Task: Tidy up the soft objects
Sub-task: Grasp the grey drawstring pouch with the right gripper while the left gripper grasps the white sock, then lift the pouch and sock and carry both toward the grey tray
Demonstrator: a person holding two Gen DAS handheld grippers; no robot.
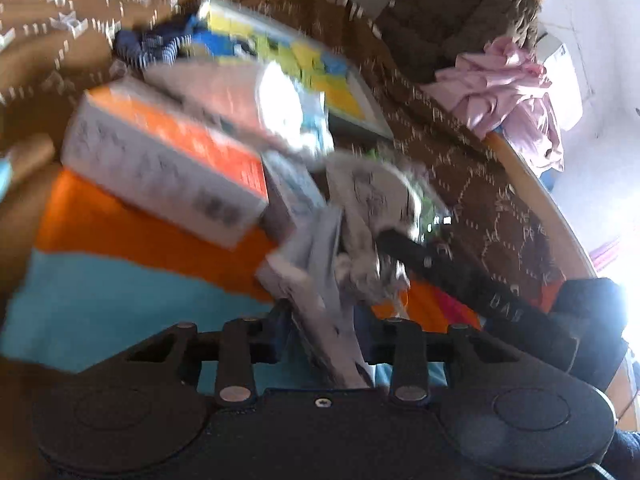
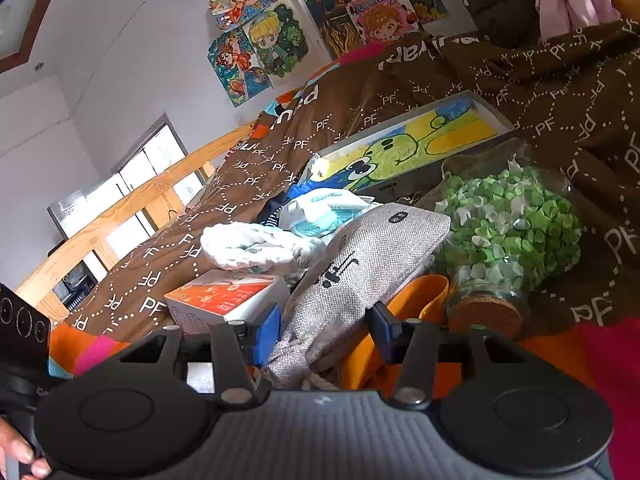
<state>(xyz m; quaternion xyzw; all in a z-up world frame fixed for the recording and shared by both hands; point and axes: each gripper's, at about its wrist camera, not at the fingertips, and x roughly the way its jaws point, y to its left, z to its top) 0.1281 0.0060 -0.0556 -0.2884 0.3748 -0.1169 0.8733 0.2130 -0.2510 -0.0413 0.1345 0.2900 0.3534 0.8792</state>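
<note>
While blurred, left fingers (image 1: 324, 320) seemingly pinch grey pouch (image 1: 372, 216), right fingers (image 2: 320, 332) clamp it.

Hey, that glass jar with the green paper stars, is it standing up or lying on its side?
On its side. The glass jar lies on the brown blanket, its cork stopper facing sideways toward the camera.
</note>
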